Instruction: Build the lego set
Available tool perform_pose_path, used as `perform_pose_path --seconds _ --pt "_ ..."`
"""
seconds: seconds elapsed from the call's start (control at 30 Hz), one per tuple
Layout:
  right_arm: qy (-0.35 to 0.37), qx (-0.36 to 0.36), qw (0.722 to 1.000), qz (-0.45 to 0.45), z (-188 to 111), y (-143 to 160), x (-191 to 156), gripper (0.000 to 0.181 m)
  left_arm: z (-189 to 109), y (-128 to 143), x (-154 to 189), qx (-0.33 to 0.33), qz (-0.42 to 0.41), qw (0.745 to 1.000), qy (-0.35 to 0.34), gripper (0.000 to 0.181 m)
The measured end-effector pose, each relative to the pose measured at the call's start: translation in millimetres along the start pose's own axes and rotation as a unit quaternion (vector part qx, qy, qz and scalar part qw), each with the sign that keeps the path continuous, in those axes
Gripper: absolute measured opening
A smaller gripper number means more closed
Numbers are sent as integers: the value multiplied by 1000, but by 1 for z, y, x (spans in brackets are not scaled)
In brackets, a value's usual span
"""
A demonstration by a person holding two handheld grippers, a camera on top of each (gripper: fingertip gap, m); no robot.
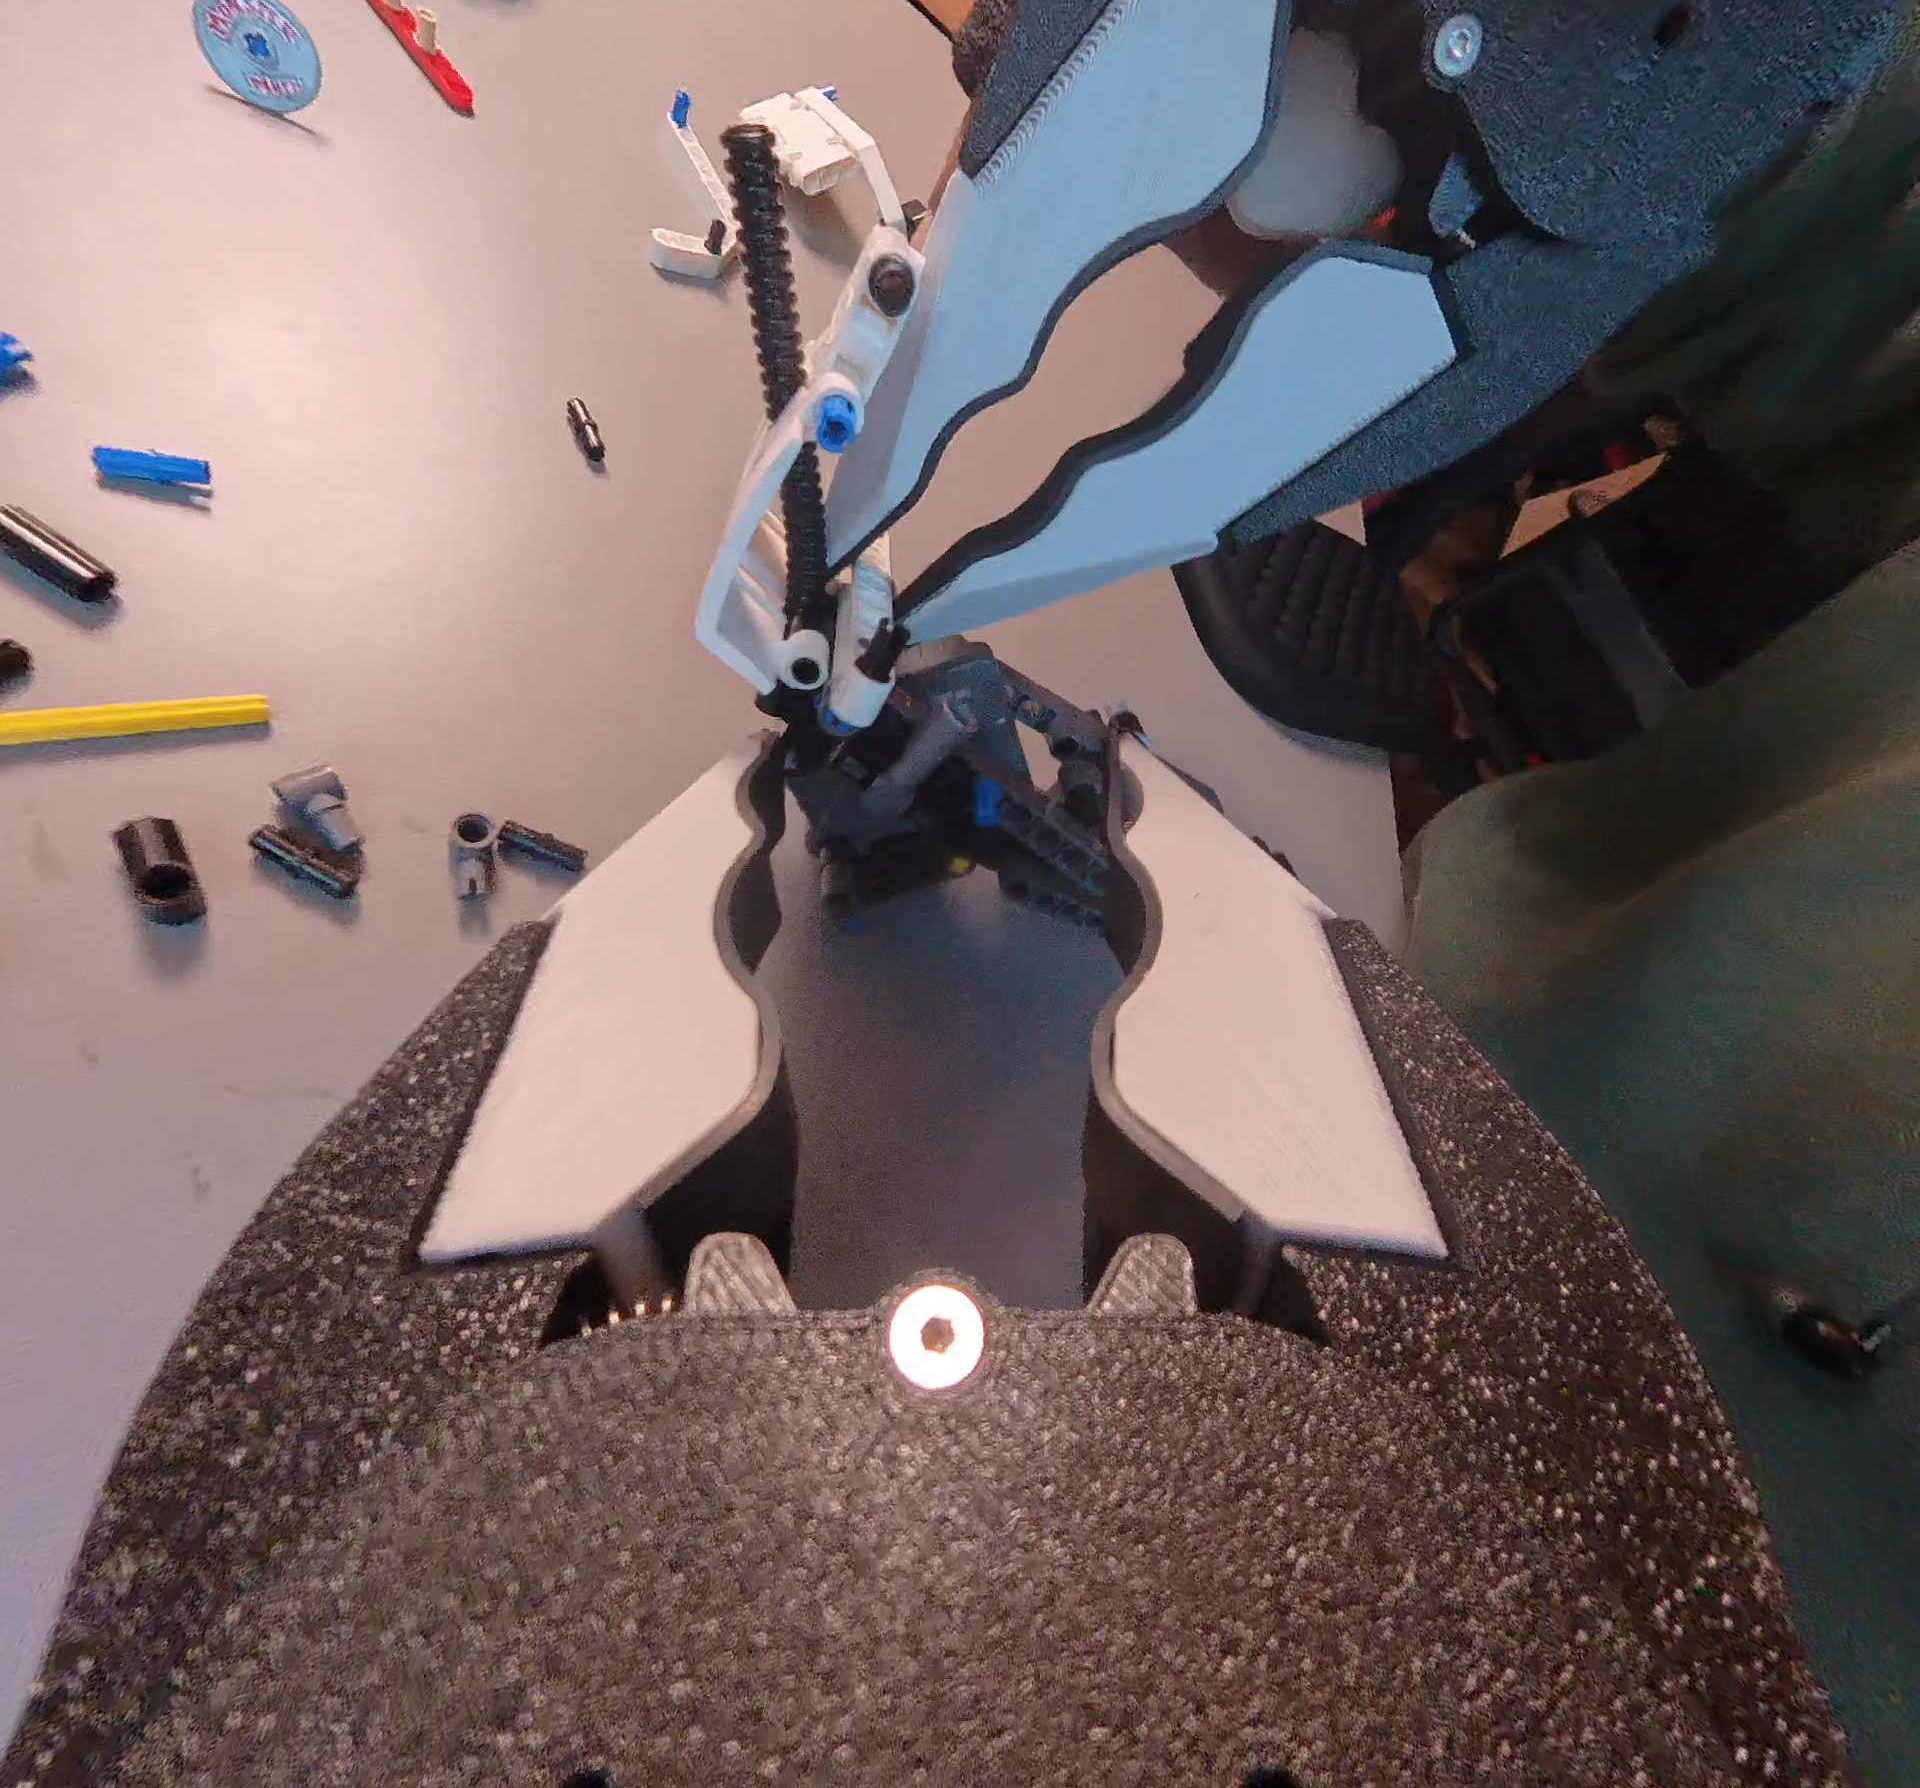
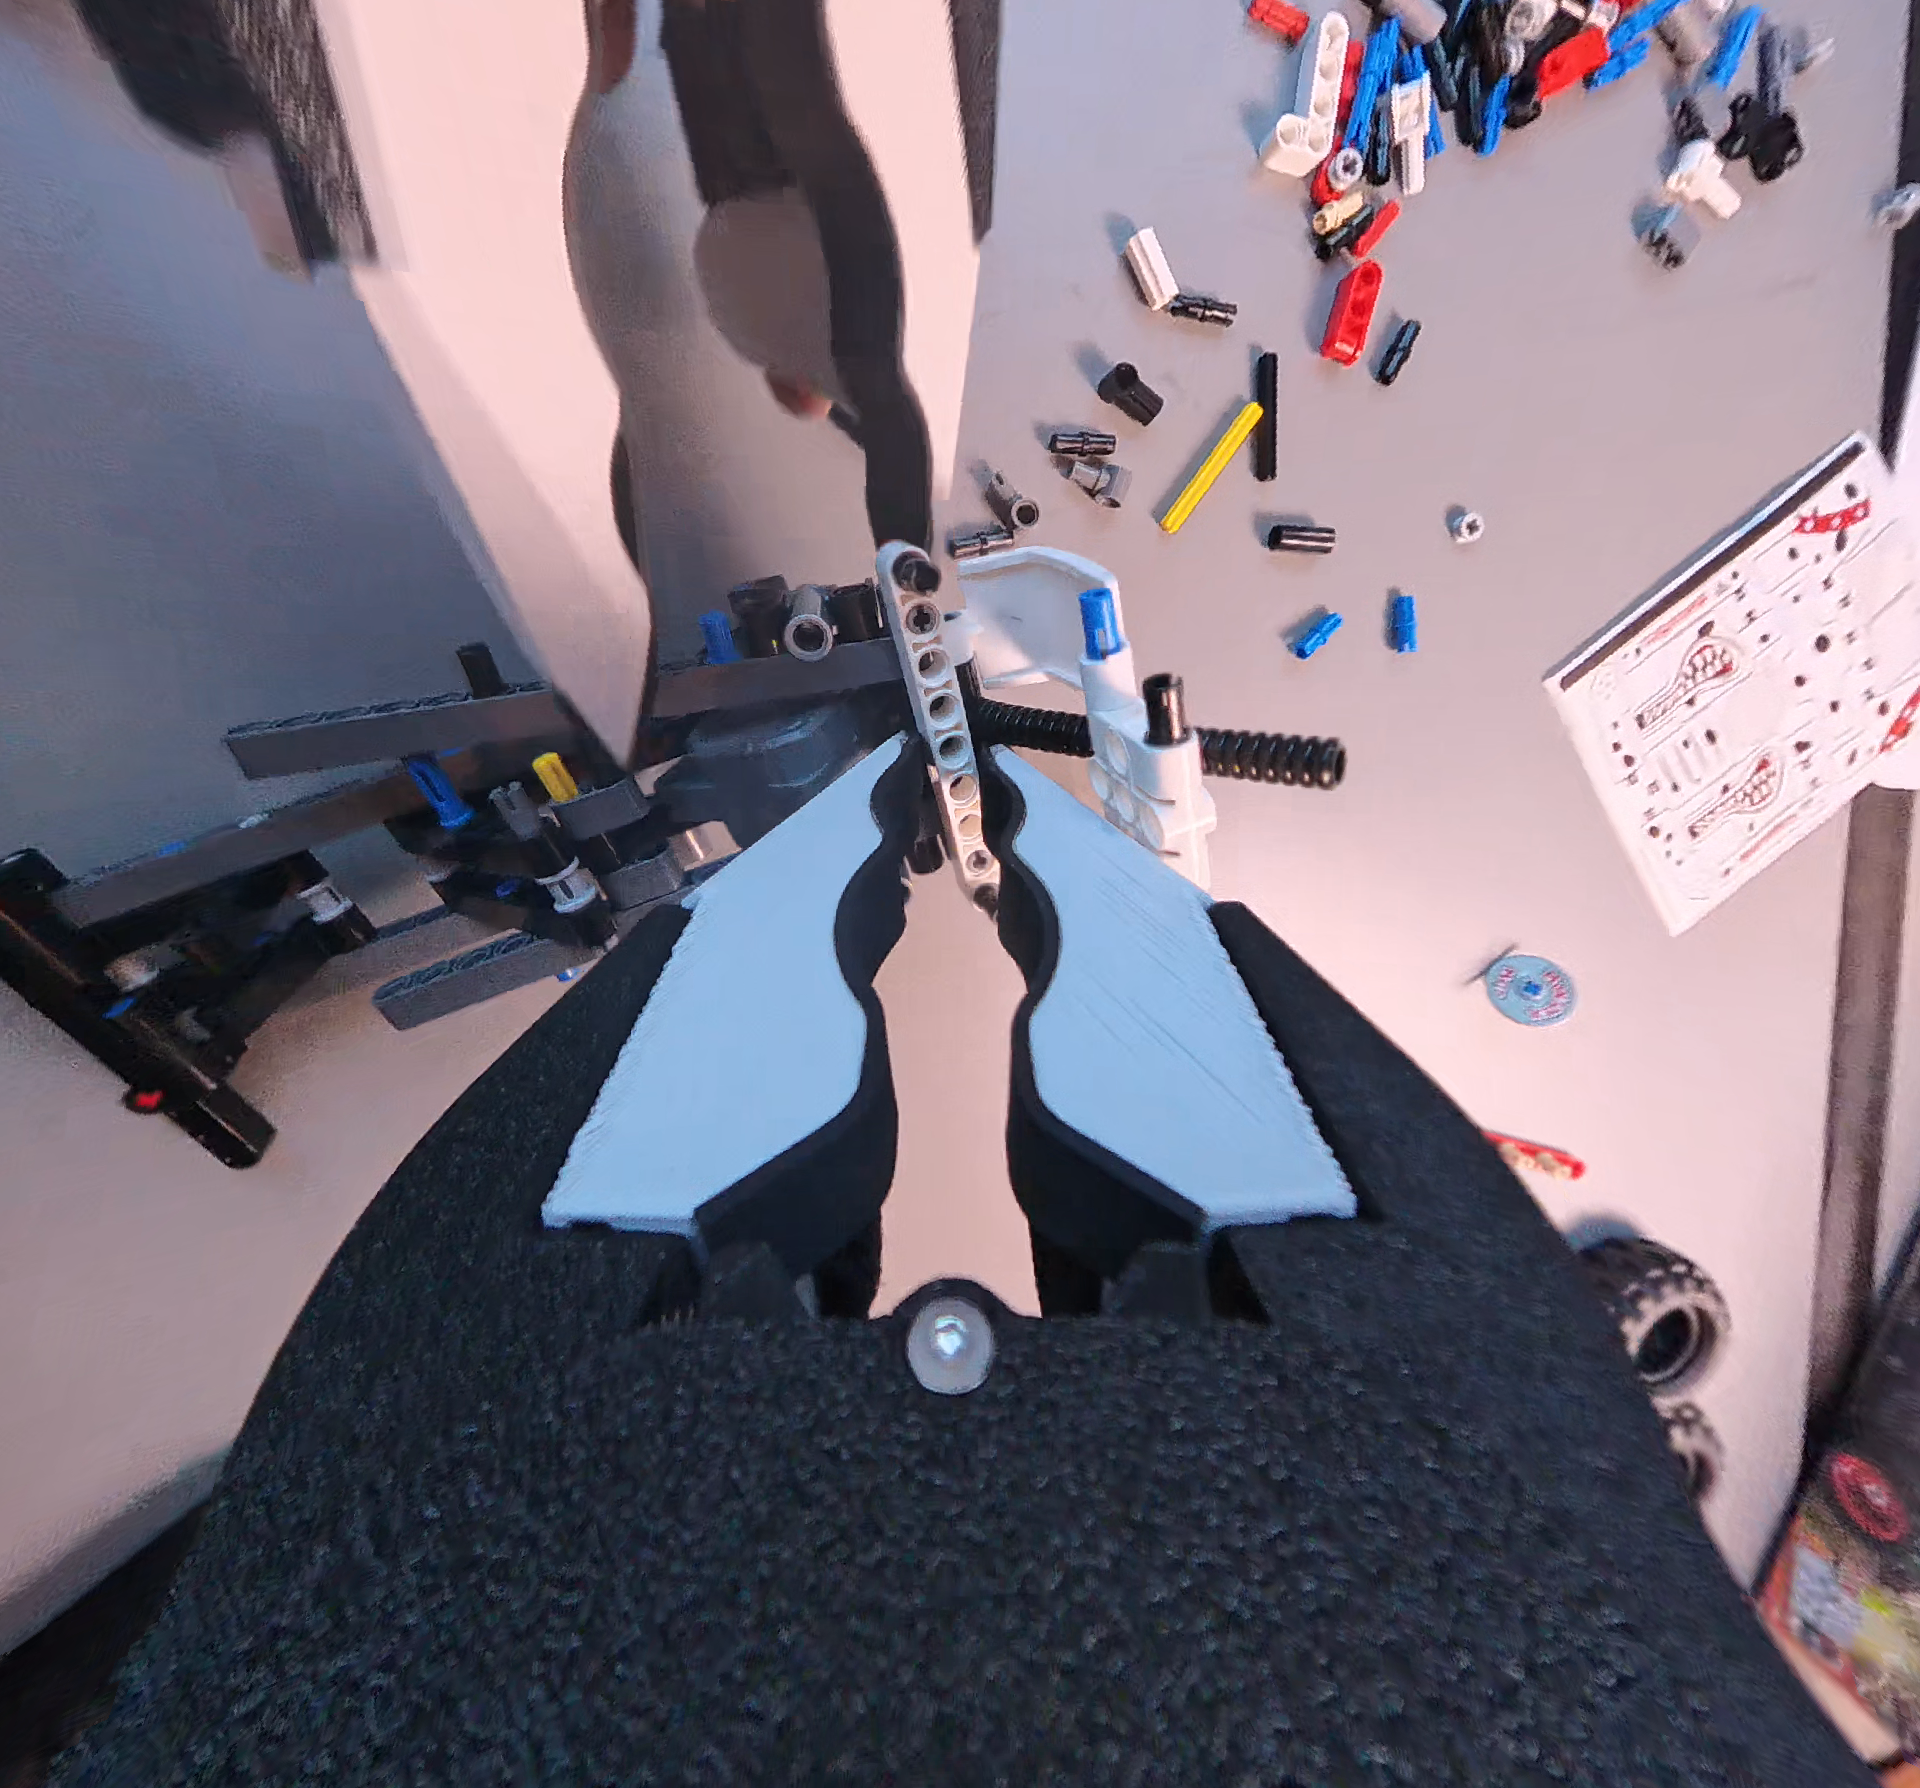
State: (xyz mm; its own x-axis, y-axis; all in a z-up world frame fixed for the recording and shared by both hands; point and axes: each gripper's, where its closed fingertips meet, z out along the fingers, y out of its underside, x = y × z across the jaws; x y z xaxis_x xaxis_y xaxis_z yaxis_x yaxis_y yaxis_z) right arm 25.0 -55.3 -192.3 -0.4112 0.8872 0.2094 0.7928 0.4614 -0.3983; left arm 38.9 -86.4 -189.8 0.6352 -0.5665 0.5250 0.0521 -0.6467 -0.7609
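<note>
1. Your white beam (image 2: 945,730) stands off the table, pinched near its lower end, with a black hose (image 2: 1262,754) behind it.
2. Your right gripper (image 2: 951,829) is clenched on the beam.
3. Your left gripper (image 1: 940,782) grasps the dark chassis (image 1: 966,803) between spread fingers.
4. Loose parts (image 2: 1538,24) lie well apart on the table (image 1: 416,336).

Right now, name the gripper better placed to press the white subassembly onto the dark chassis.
Right. The right gripper already clamps the white subassembly against the dark chassis; the left gripper braces that chassis.
</note>
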Motion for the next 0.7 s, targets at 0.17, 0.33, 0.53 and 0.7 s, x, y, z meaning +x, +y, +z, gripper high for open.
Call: perform_pose_path --seconds 0.17,0.33,0.53,0.7 --pt "7 1 1000 11 2 1 -4 9 10 6 -14 -34 3 999 -37 47" --pt "-19 -3 999 -37 -1 5 -7 8 12 7 -11 -48 35 998 -20 46" --pt "-47 -12 994 -95 -1 5 -10 9 11 9 -9 -56 60 996 -18 46" --pt "-76 -3 992 -96 -2 4 -13 9 9 11 -7 -58 73 996 -12 45"
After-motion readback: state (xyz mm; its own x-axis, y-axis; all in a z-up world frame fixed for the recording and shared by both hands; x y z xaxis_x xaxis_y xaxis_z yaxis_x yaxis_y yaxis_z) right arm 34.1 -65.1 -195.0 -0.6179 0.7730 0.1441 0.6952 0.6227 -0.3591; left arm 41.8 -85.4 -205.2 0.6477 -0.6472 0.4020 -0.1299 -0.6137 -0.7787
